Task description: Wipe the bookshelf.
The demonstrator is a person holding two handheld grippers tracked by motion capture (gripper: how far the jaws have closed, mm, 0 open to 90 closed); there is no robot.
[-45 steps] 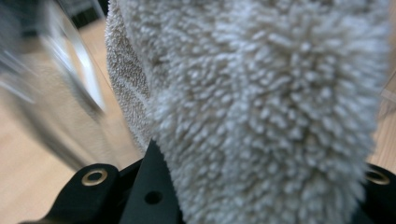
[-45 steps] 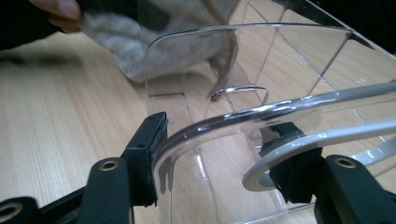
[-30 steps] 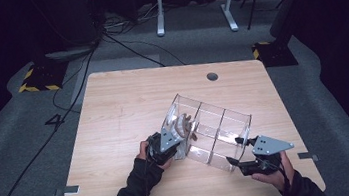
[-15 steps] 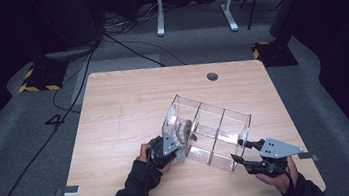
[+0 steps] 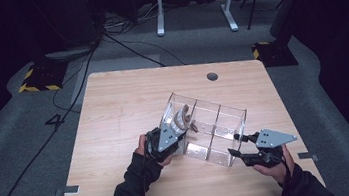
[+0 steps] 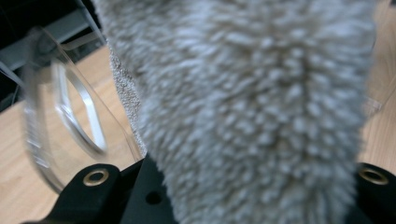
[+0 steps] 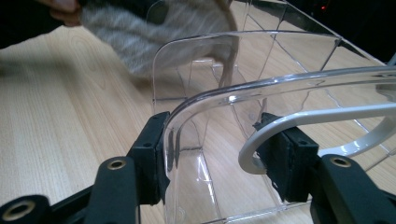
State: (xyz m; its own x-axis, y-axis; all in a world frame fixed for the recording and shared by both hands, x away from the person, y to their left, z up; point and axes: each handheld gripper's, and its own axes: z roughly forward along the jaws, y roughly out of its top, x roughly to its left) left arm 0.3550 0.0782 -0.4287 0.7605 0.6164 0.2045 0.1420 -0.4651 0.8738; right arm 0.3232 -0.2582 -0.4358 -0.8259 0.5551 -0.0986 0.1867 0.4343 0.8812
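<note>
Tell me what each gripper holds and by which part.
Left gripper: the fluffy grey cloth, pinched at its end. Right gripper: the clear divided box, its end wall between the fingers.

Dark room, grey carpet floor (image 5: 42, 144), wooden table (image 5: 113, 110), trailing cables (image 5: 120, 44)

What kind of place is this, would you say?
Probably a lab or studio set up for recording, not a home: a bare wooden table stands on grey carpet in a dark room, cables trail across the floor, and yellow-and-black hazard tape marks a stand base.
</note>
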